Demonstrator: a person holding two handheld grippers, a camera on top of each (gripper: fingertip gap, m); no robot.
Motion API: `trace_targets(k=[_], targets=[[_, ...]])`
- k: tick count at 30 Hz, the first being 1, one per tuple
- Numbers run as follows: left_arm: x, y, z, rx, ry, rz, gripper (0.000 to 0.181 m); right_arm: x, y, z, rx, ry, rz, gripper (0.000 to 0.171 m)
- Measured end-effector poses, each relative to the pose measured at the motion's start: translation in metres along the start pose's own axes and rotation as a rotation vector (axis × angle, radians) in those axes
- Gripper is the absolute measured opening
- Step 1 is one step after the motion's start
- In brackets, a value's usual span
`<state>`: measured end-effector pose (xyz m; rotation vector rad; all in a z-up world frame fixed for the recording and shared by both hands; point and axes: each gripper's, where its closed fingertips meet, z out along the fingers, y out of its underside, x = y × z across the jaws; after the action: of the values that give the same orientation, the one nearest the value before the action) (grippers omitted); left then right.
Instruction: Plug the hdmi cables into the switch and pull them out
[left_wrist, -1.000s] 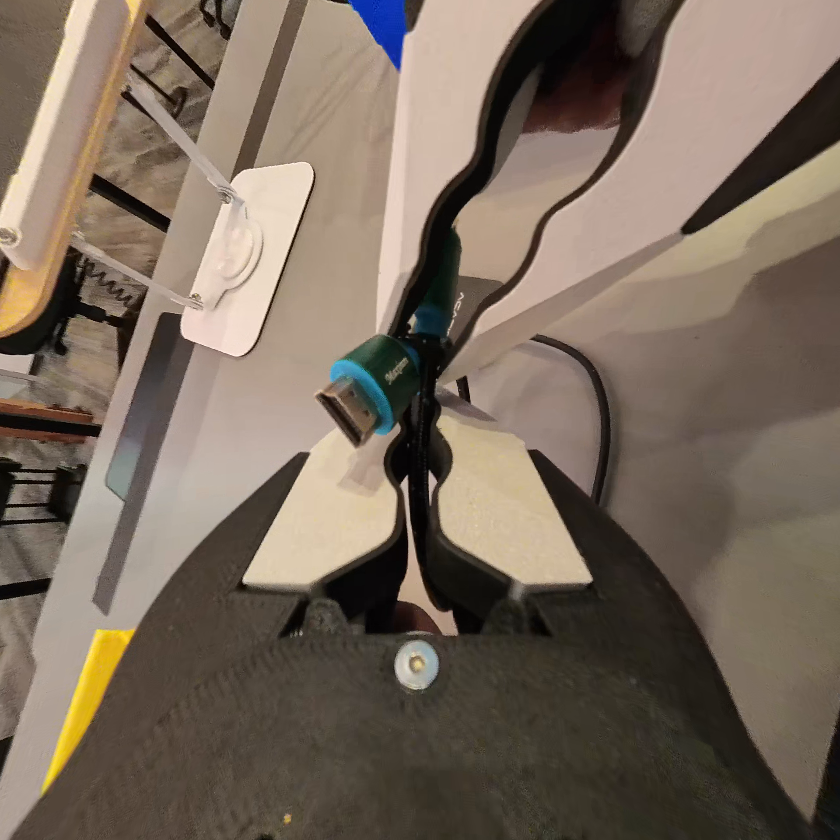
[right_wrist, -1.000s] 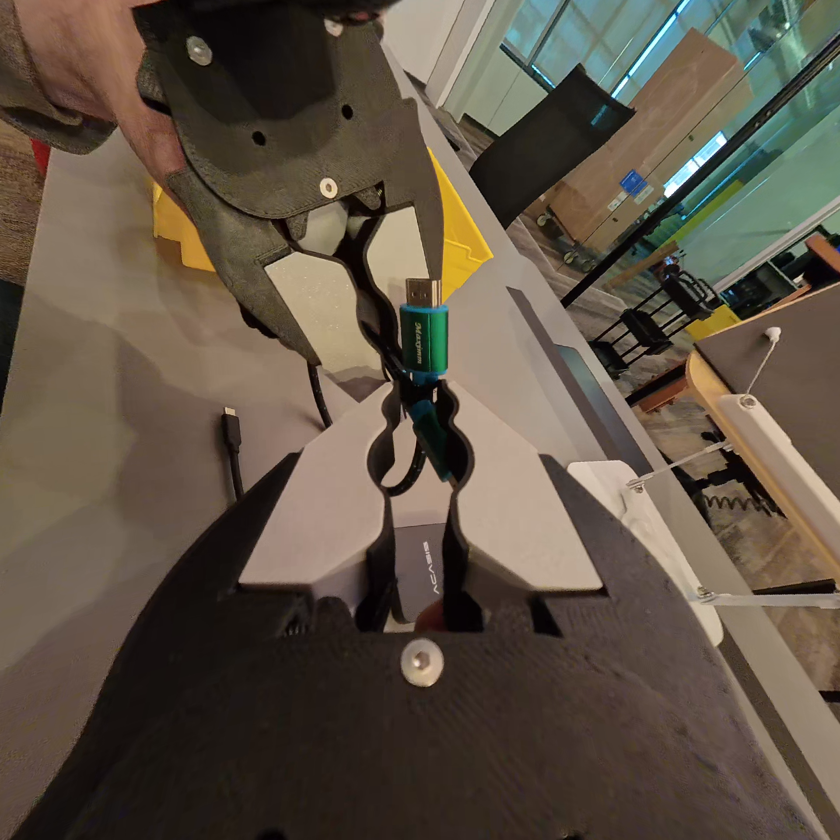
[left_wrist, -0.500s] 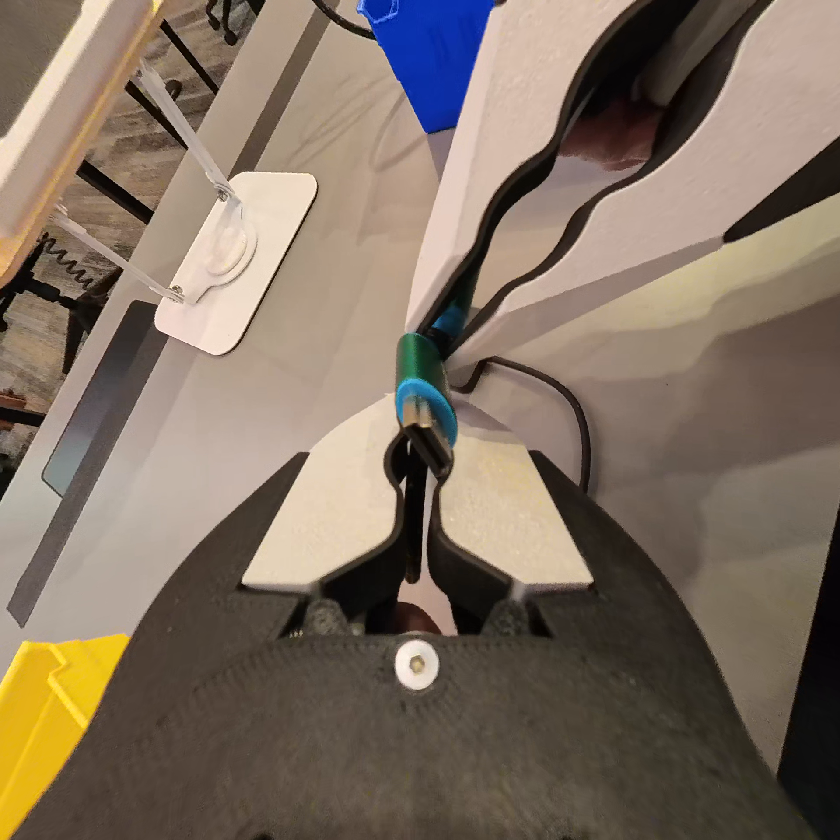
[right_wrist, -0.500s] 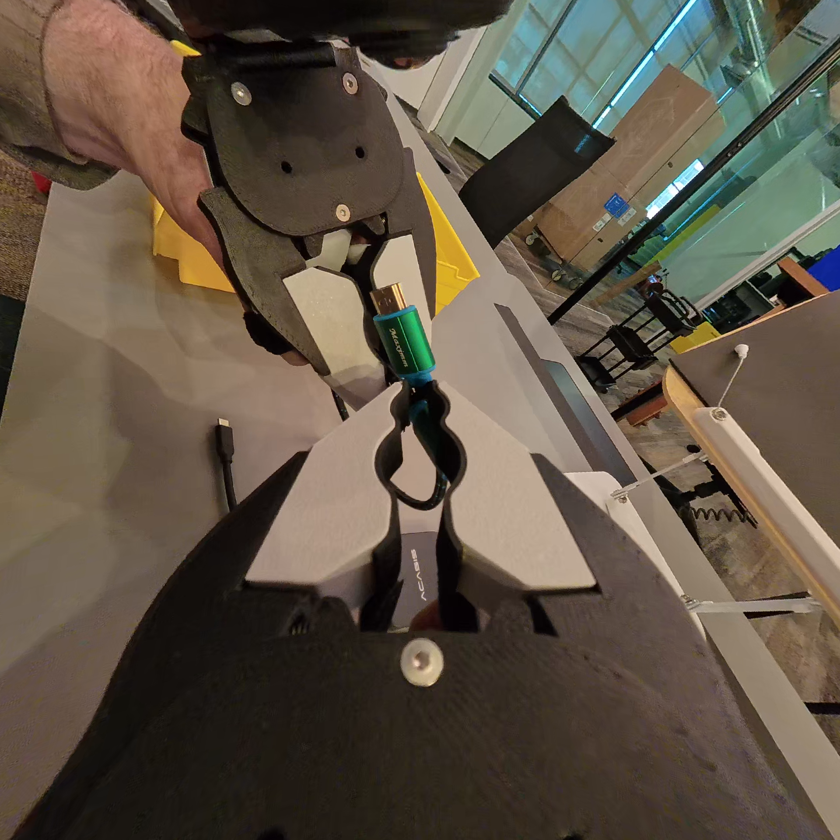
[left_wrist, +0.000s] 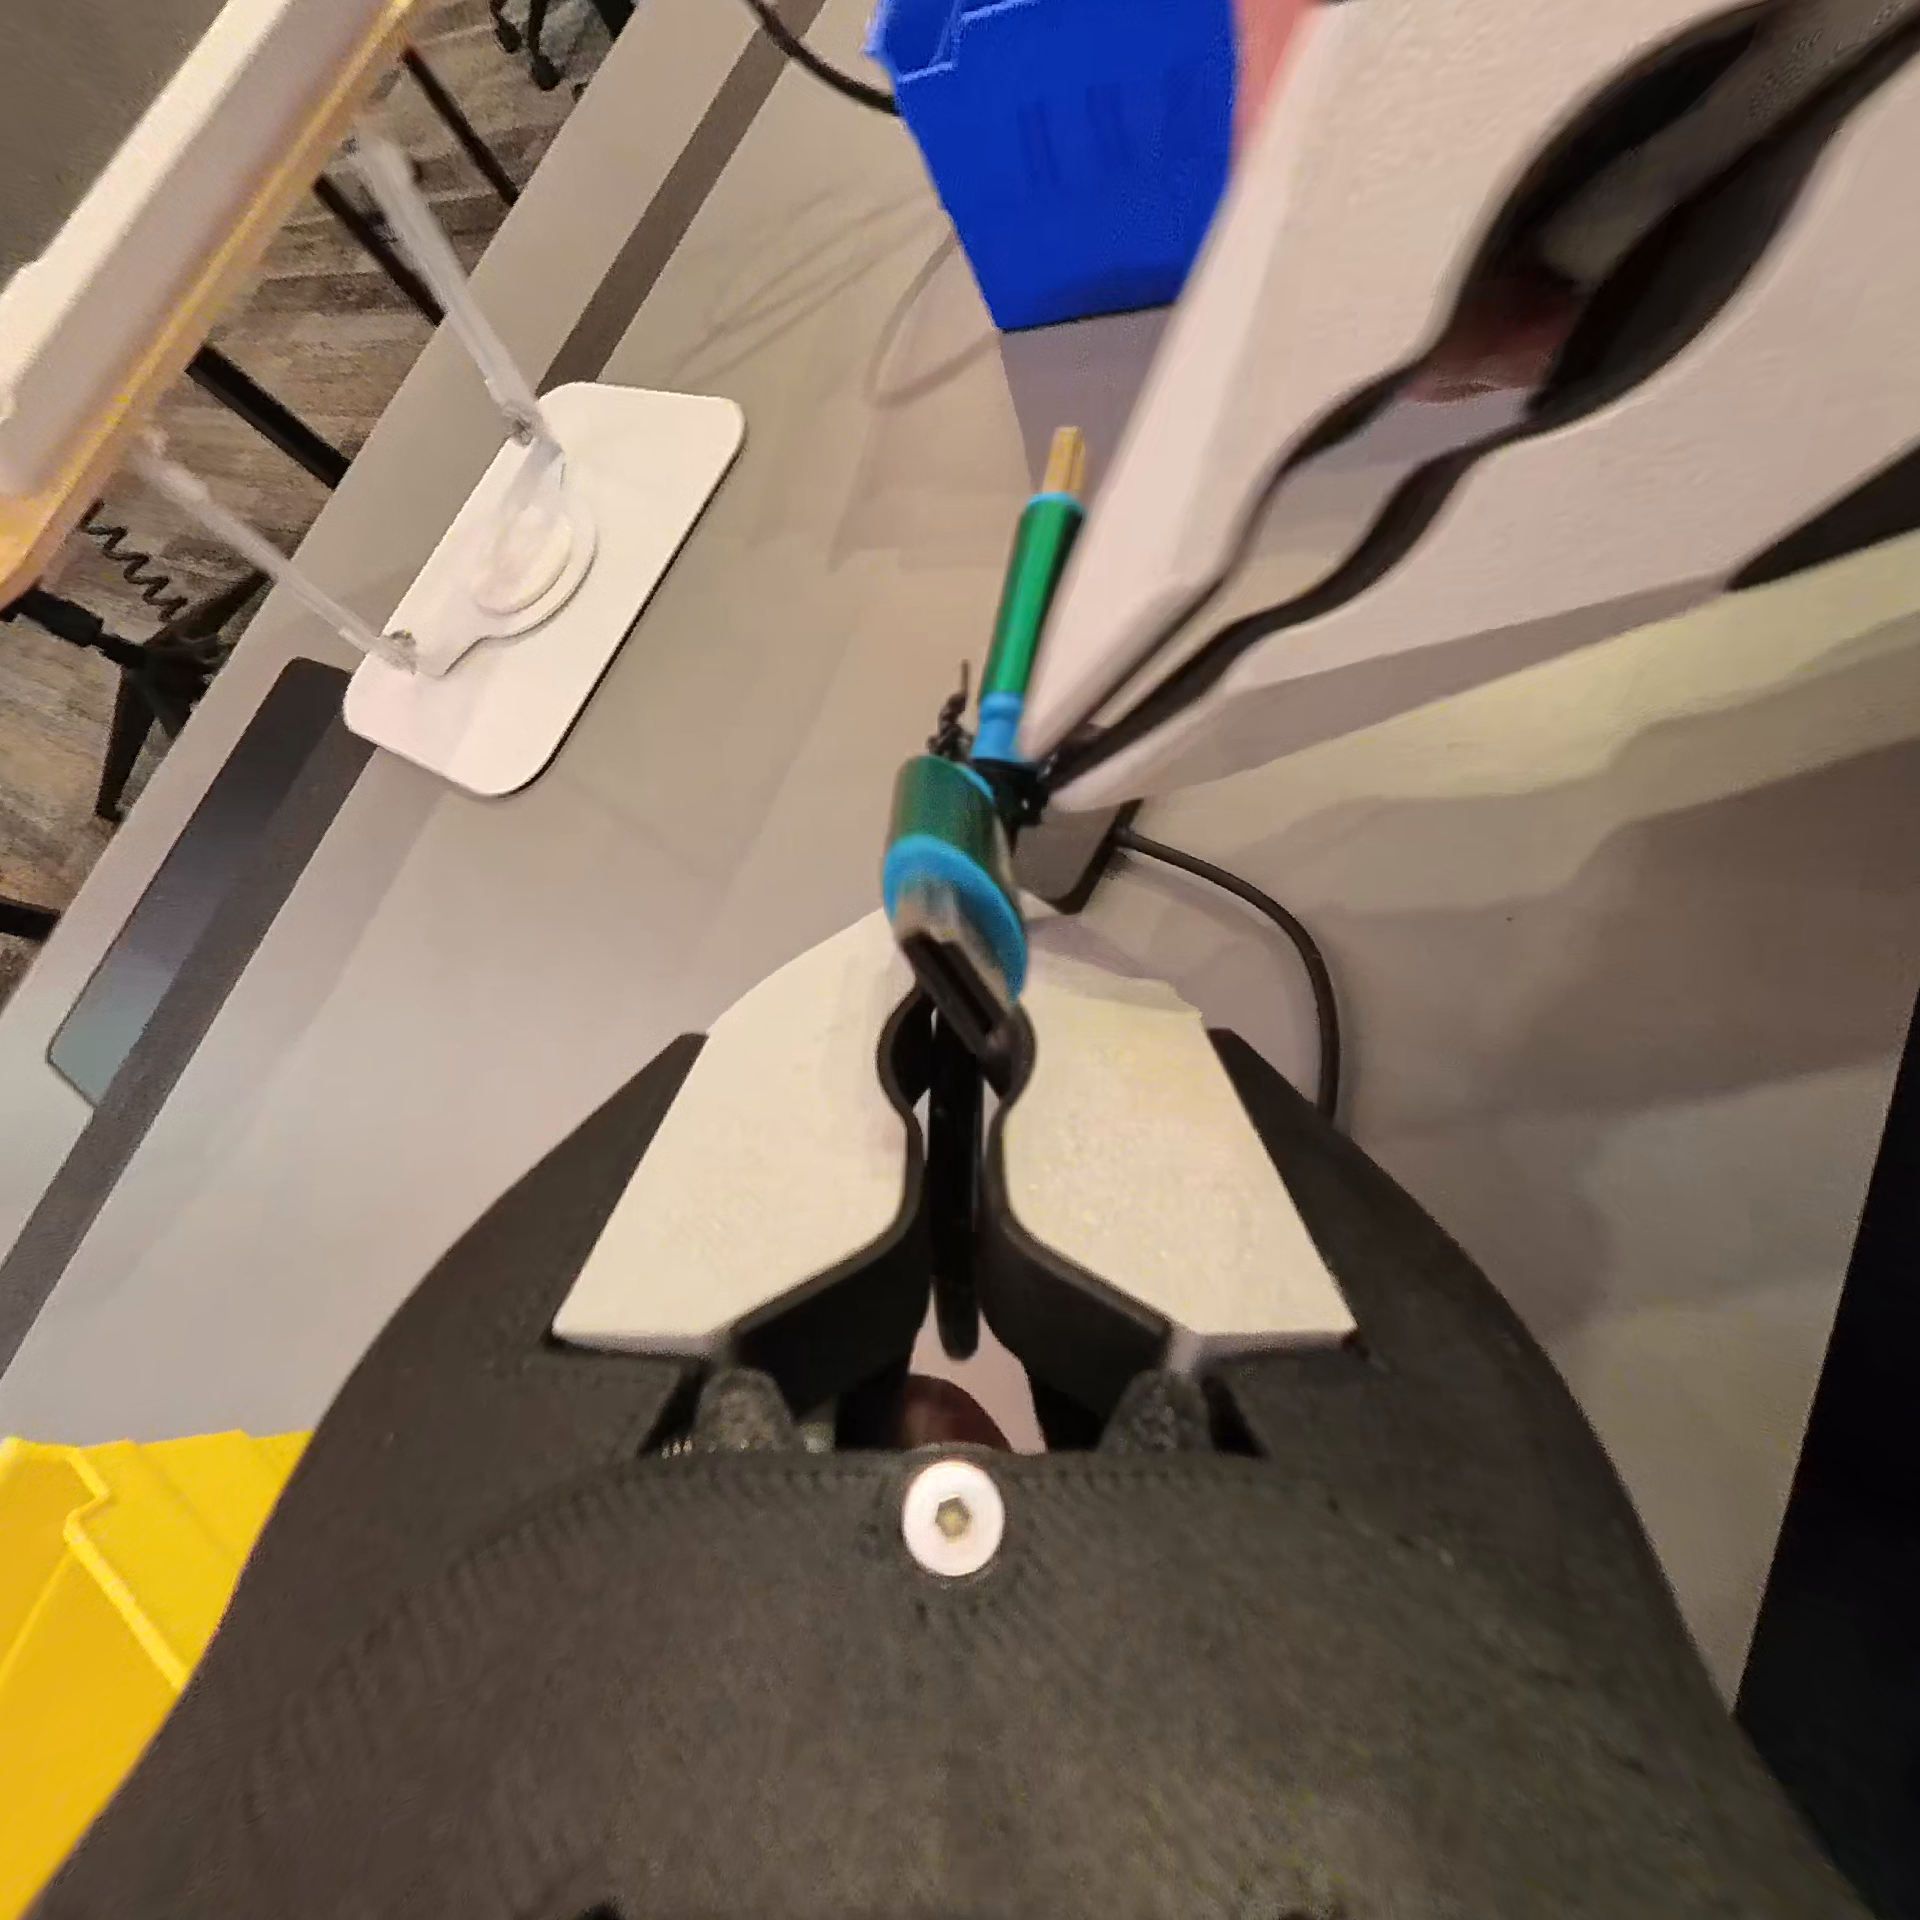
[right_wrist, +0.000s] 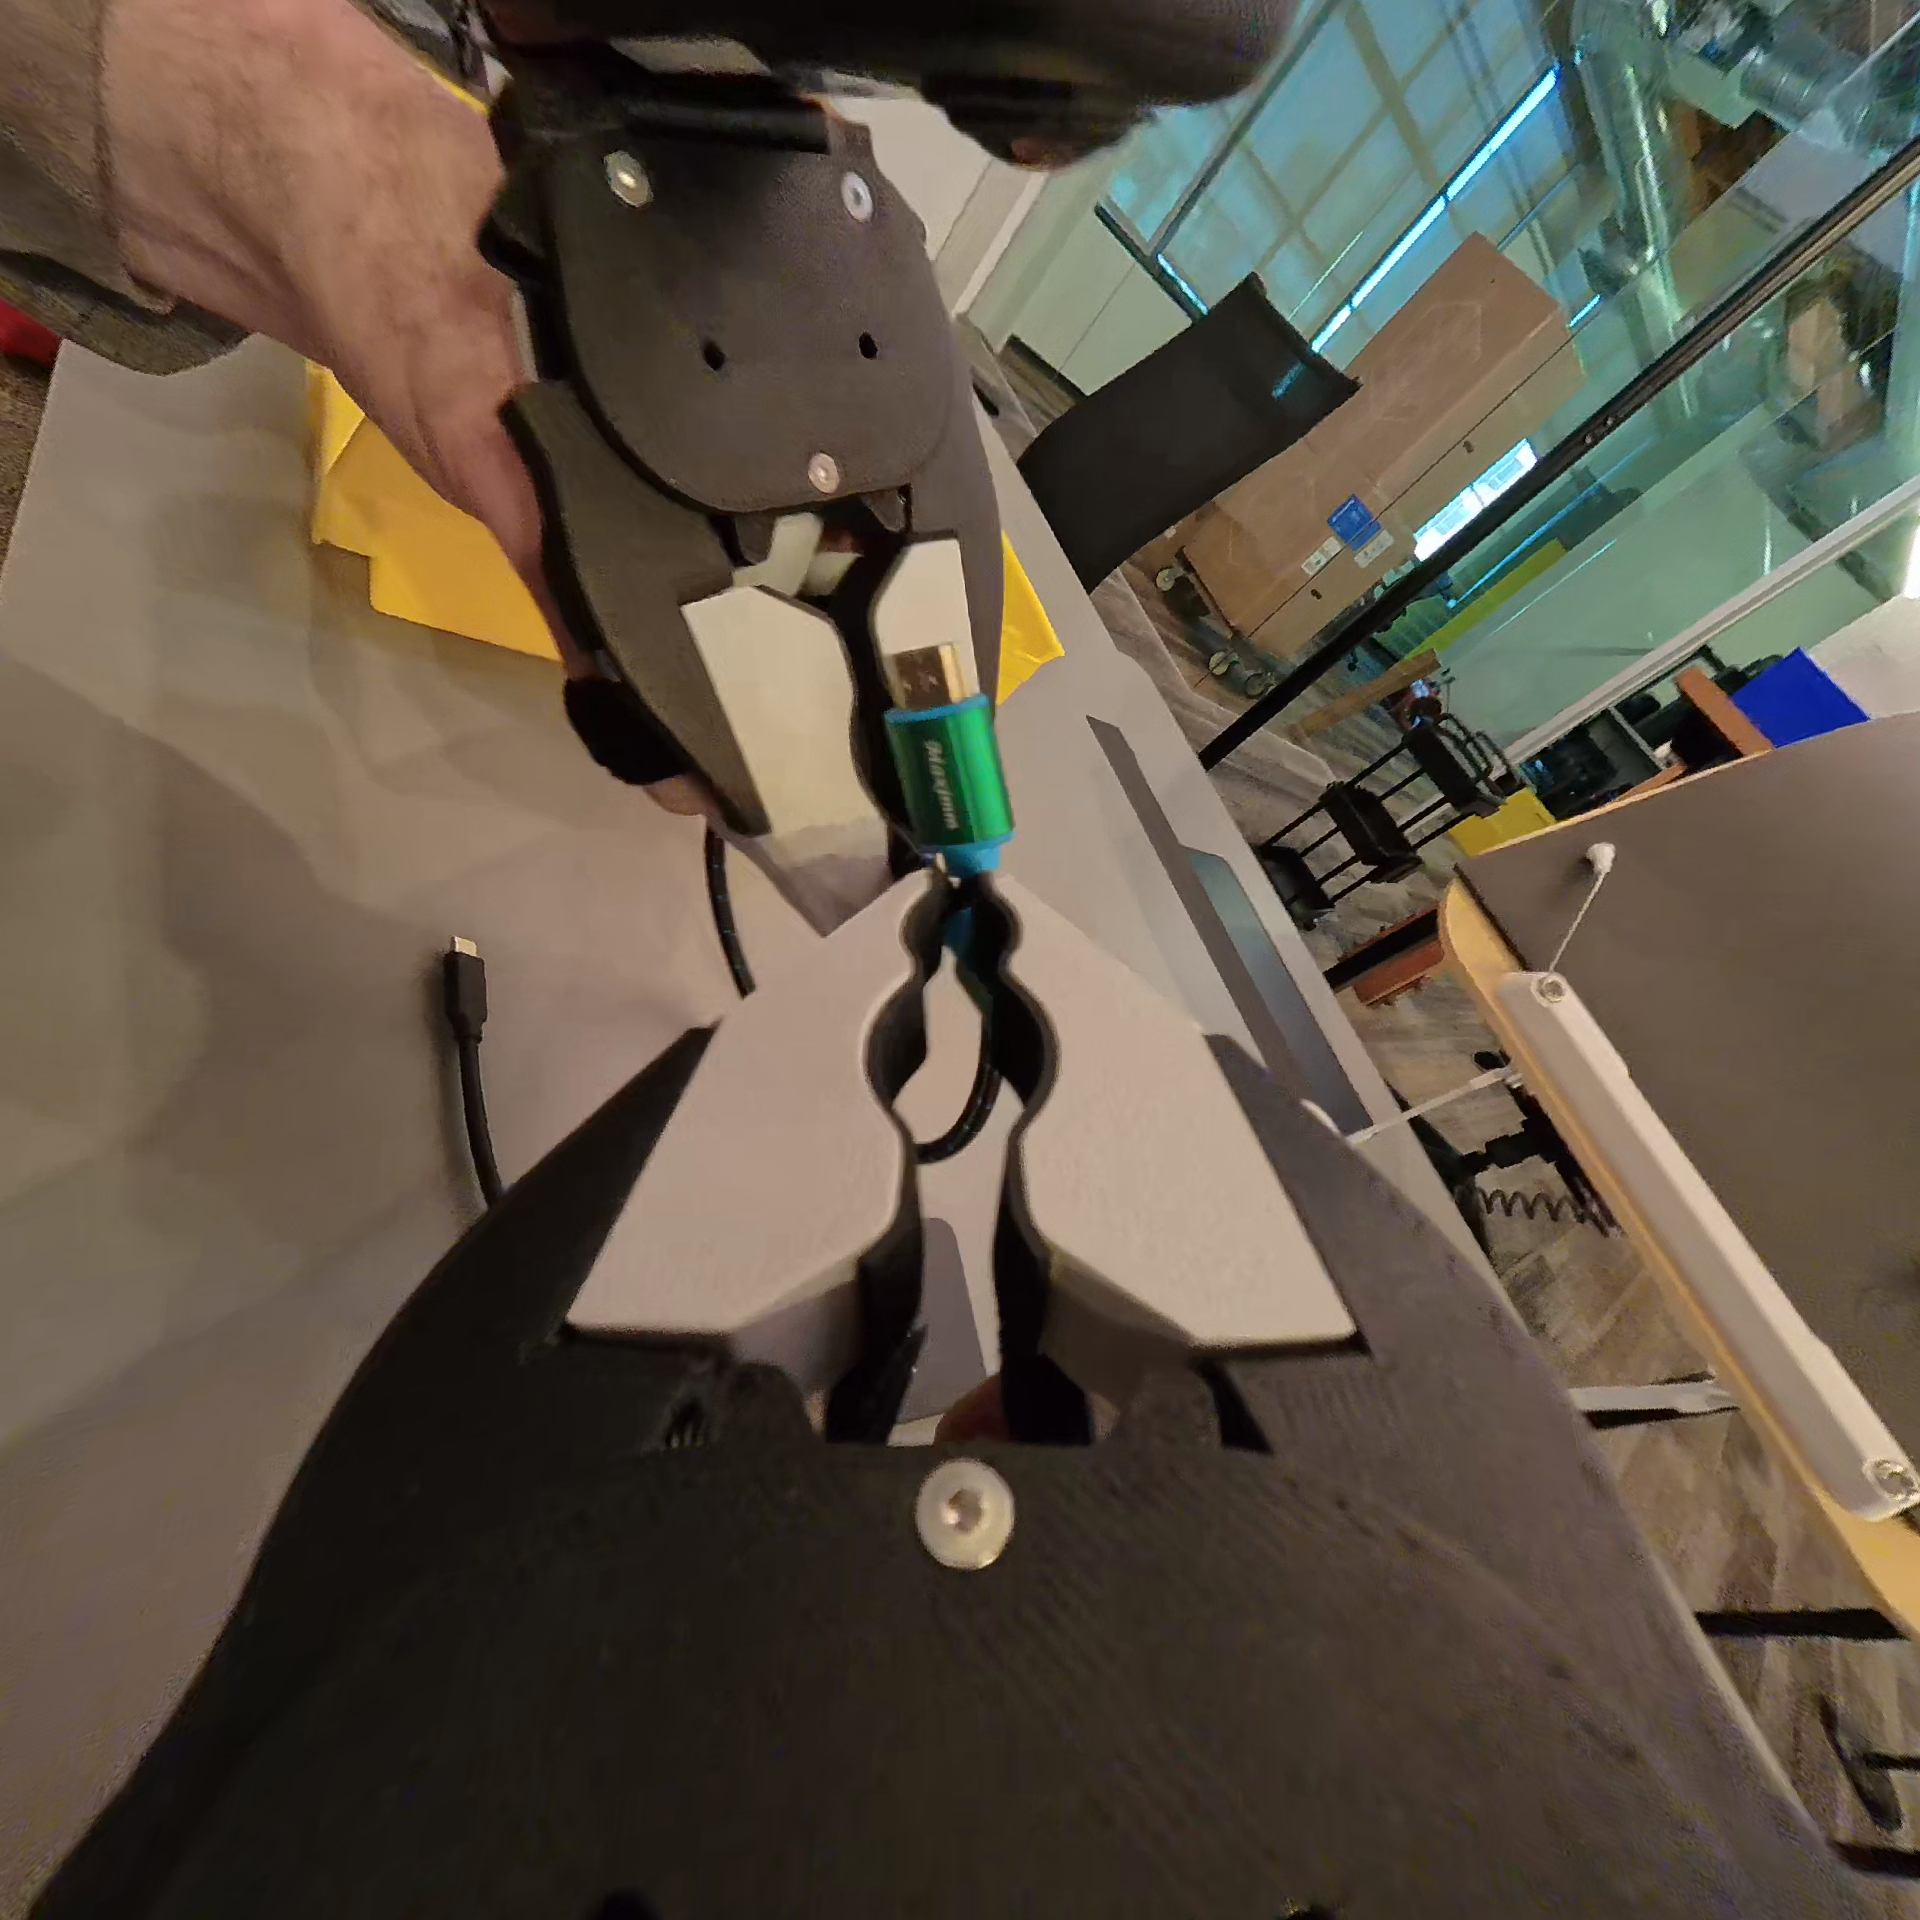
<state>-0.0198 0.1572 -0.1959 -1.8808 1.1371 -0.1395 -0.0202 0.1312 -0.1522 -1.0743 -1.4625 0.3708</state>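
Observation:
My left gripper (left_wrist: 951, 992) is shut on a black braided HDMI cable (left_wrist: 956, 1195). A green HDMI plug (left_wrist: 951, 904) with a blue collar sticks out over its tips and faces this camera. My right gripper (right_wrist: 948, 896) meets it tip to tip and is shut on the cable just behind that same green plug (right_wrist: 945, 779). A second green plug (left_wrist: 1029, 592) lies along the right gripper's finger, pointing away. The left gripper (right_wrist: 831, 831) is held by a hand (right_wrist: 312, 260). The grey switch (left_wrist: 1070, 862) lies on the table under the right gripper and shows between its fingers (right_wrist: 951, 1299).
On the grey table (left_wrist: 675, 935) a blue bin (left_wrist: 1060, 156) stands far off and a yellow bin (left_wrist: 83, 1558) near left. A white base plate with a clear stand (left_wrist: 551, 582) is at the left edge. A loose black cable with a small plug (right_wrist: 462, 977) lies on the table. Tip to tip, the grippers are about 5 centimeters apart.
The green plug has swung from sideways to facing the left camera. The second plug has come into view beside the right gripper's finger. The left gripper has drawn back and up; both stay shut.

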Motion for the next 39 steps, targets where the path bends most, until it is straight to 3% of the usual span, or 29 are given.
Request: trace_targets(k=[12, 25, 39], targets=[[0.000, -0.001, -0.003, 0.023, 0.055, -0.063, 0.002, -0.002, 0.002, -0.001, -0.006, -0.020, -0.002, 0.000], [-0.002, -0.018, -0.011, 0.139, 0.149, -0.262, 0.002, 0.007, 0.002, -0.002, 0.013, -0.009, 0.090, 0.000], [-0.007, -0.024, -0.023, 0.201, 0.148, -0.280, 0.001, 0.005, 0.007, 0.003, -0.018, -0.016, 0.156, 0.000]])
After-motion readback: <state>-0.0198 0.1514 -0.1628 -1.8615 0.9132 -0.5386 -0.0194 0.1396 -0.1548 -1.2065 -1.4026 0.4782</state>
